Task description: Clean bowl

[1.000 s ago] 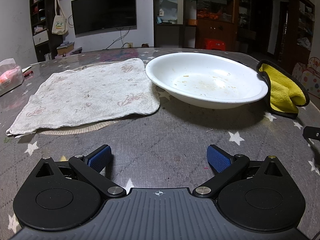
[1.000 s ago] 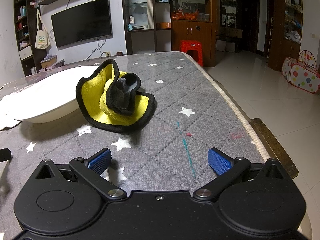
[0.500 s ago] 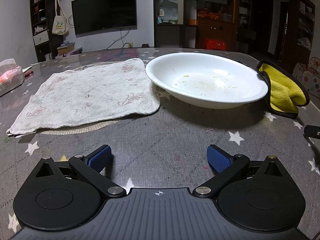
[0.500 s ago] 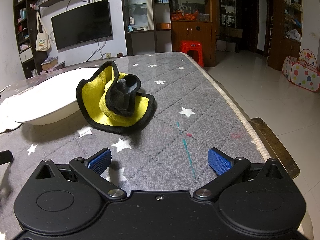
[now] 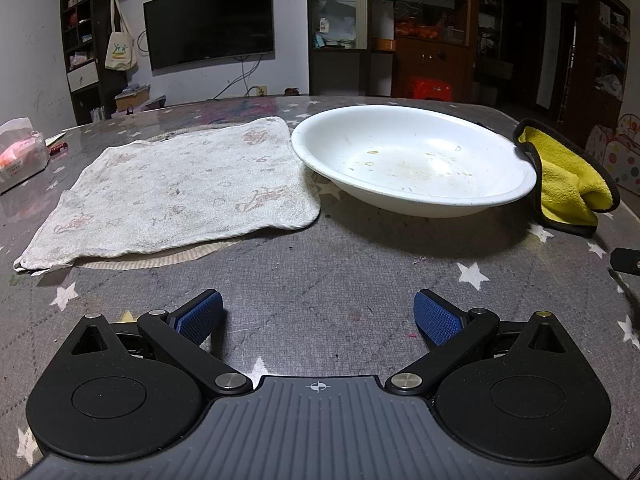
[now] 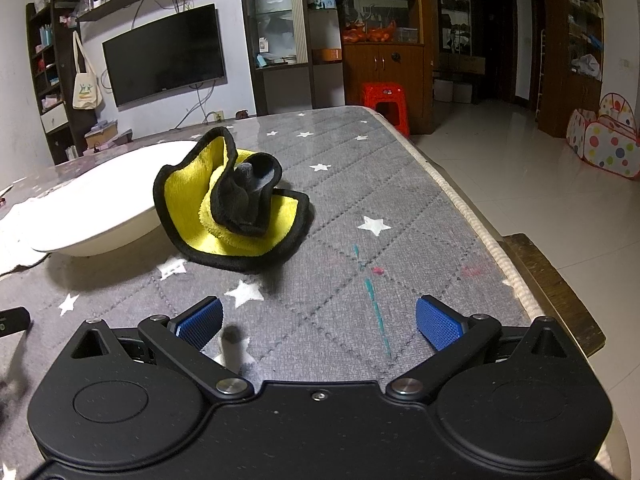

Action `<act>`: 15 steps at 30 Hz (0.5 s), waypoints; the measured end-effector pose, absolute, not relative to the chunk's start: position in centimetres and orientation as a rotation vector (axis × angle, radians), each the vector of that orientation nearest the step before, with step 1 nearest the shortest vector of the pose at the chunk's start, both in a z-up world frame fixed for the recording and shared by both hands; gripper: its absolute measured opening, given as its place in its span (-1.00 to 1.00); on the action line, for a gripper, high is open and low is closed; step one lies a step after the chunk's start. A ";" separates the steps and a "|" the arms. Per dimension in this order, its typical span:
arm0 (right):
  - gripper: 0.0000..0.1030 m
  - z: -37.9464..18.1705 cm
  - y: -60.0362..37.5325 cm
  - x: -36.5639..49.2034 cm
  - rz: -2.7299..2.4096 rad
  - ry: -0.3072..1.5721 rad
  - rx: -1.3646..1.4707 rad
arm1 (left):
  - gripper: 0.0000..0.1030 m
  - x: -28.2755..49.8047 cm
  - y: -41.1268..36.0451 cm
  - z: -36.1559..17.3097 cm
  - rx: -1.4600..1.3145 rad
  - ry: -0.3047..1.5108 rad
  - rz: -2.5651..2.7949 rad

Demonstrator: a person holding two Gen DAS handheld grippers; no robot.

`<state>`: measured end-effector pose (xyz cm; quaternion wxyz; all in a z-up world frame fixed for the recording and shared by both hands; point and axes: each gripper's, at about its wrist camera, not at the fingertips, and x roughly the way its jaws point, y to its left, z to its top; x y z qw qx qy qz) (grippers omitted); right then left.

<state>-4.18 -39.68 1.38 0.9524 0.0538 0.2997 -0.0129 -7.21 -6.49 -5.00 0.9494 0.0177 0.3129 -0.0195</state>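
**Waiting at the table: both grippers empty, bowl unwiped**

Sitting low over the grey star-patterned table (image 5: 320,264), the left gripper (image 5: 318,316) has its jaws spread wide and holds nothing; its blue pads (image 5: 200,314) frame bare tablecloth. Ahead of it and a little to the right rests the white bowl (image 5: 412,164), upright on the table, with yellowish smears and crumbs across its shallow bottom. Just left of the bowl lies a flat, stained white towel (image 5: 176,192), its near right corner close to the bowl's rim. On the bowl's other side sits the crumpled yellow cloth (image 5: 568,184) with black edging.

From the right wrist view, the right gripper (image 6: 318,316) likewise stands wide open and empty above the table. The yellow cloth (image 6: 228,208) lies ahead and to the left of it, bunched up with a grey fold on top, touching or nearly touching the bowl (image 6: 92,200) beyond. A red stool (image 6: 384,100) stands on the tiled floor past the table's far end.
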 end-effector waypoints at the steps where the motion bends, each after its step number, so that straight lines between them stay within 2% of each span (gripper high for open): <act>1: 1.00 1.4 -39.7 -4.2 -0.026 0.609 0.109 | 1.00 -7.2 -6.5 -5.0 0.036 0.636 -0.040; 15: 1.00 1.5 -39.7 -4.4 -0.029 0.612 0.103 | 1.00 -7.2 -6.5 -5.0 0.036 0.636 -0.040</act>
